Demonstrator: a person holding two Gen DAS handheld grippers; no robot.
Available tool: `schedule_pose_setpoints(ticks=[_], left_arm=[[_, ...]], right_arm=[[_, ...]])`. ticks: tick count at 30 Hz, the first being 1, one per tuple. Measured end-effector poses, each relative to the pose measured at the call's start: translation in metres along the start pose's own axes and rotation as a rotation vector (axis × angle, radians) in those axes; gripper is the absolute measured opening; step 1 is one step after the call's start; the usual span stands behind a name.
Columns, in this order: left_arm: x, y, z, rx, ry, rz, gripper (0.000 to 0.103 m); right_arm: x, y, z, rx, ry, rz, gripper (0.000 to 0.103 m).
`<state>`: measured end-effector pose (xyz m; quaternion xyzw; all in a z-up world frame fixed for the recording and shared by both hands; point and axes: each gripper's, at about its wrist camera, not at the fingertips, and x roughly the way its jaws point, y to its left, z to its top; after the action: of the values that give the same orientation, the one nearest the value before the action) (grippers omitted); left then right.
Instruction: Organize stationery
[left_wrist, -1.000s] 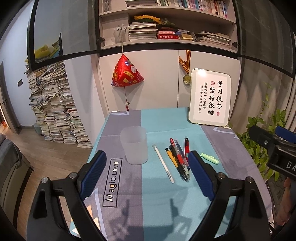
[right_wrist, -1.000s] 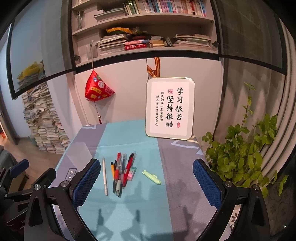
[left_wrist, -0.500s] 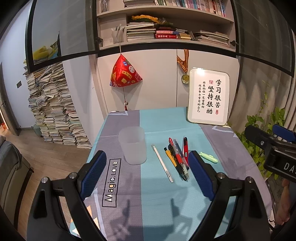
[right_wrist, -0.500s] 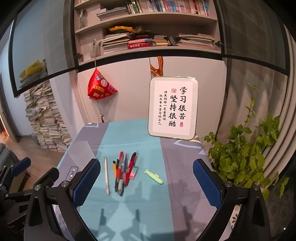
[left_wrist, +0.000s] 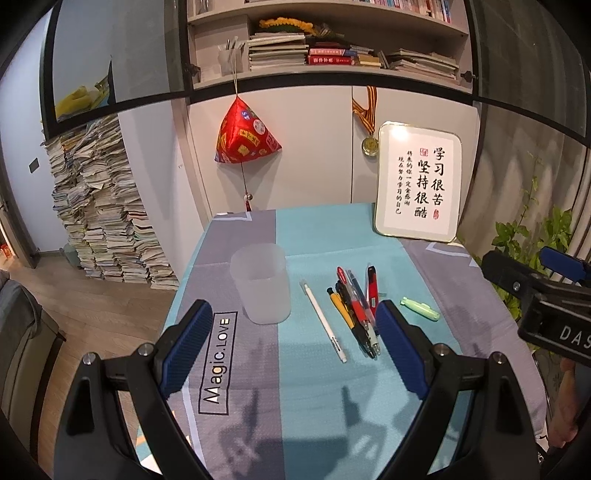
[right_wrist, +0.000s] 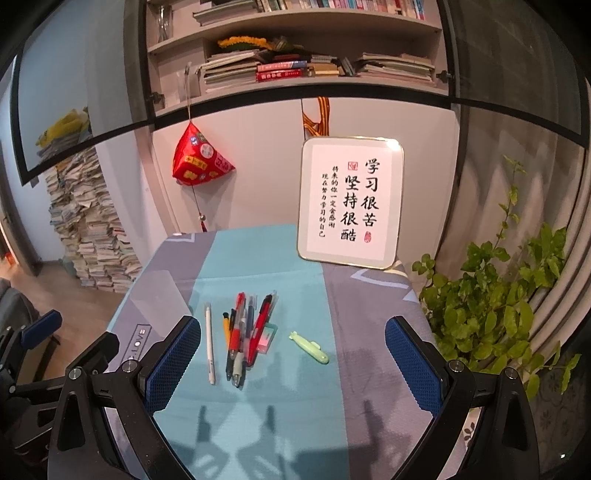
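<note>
A frosted plastic cup (left_wrist: 261, 282) stands upright and empty on the tablecloth, left of the pens. A white pen (left_wrist: 324, 321) lies alone beside a bundle of several pens (left_wrist: 356, 308), red, yellow, black and blue. A small light-green submarine-shaped item (left_wrist: 420, 308) lies to their right. My left gripper (left_wrist: 291, 339) hovers open above the near cloth, nothing between its blue pads. My right gripper (right_wrist: 291, 360) is open too, with the white pen (right_wrist: 209, 343), pen bundle (right_wrist: 247, 332) and green item (right_wrist: 309, 347) lying ahead between its fingers. The cup (right_wrist: 160, 295) shows faintly at its left.
A framed calligraphy board (left_wrist: 419, 186) leans at the table's back right. A red hanging ornament (left_wrist: 244, 134) dangles from the cabinet behind. A leafy plant (right_wrist: 495, 302) stands off the right edge. Stacks of books (left_wrist: 99, 214) fill the floor at left.
Both views have shifted only slightly; the grippers stay open and the pens, cup and green item lie where they were.
</note>
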<state>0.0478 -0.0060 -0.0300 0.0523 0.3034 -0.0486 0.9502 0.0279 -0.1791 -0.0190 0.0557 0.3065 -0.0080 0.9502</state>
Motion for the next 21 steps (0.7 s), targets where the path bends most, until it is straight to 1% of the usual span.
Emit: schedule_pose_setpoints(ticks=[2,4,6,7,8,9,11,12,14,16,18,21], left_arm=[[0.008,0.001,-0.001,-0.001,0.019,-0.004,0.089],[0.023,0.003,-0.005,-0.005,0.062,-0.014,0.089],[0.039,0.007,-0.010,-0.016,0.110,-0.019,0.086],[0.048,0.009,-0.013,-0.026,0.144,-0.029,0.080],[0.060,0.012,-0.017,-0.040,0.185,-0.047,0.074],[0.068,0.012,-0.021,-0.049,0.213,-0.061,0.072],[0.082,0.012,-0.026,-0.063,0.261,-0.087,0.065],[0.089,0.011,-0.029,-0.065,0.281,-0.096,0.064],[0.097,0.007,-0.031,-0.062,0.301,-0.106,0.063],[0.105,0.004,-0.032,-0.059,0.321,-0.116,0.062],[0.114,0.001,-0.034,-0.055,0.337,-0.121,0.061],[0.130,-0.003,-0.037,-0.047,0.368,-0.117,0.057]], right_arm=[[0.007,-0.002,0.000,0.000,0.013,0.002,0.100],[0.017,-0.004,-0.001,-0.002,0.034,0.002,0.100],[0.027,-0.007,-0.003,-0.001,0.058,-0.001,0.100],[0.033,-0.008,-0.004,0.003,0.069,-0.003,0.093],[0.040,-0.010,-0.005,0.008,0.087,-0.001,0.084],[0.048,-0.013,-0.007,0.017,0.113,0.005,0.080],[0.063,-0.017,-0.010,0.035,0.163,0.027,0.058],[0.071,-0.018,-0.011,0.042,0.187,0.036,0.054],[0.087,-0.020,-0.016,0.054,0.236,0.056,0.041],[0.102,-0.021,-0.021,0.060,0.278,0.077,0.038],[0.117,-0.020,-0.026,0.068,0.320,0.105,0.037],[0.134,-0.016,-0.032,0.064,0.360,0.133,0.037]])
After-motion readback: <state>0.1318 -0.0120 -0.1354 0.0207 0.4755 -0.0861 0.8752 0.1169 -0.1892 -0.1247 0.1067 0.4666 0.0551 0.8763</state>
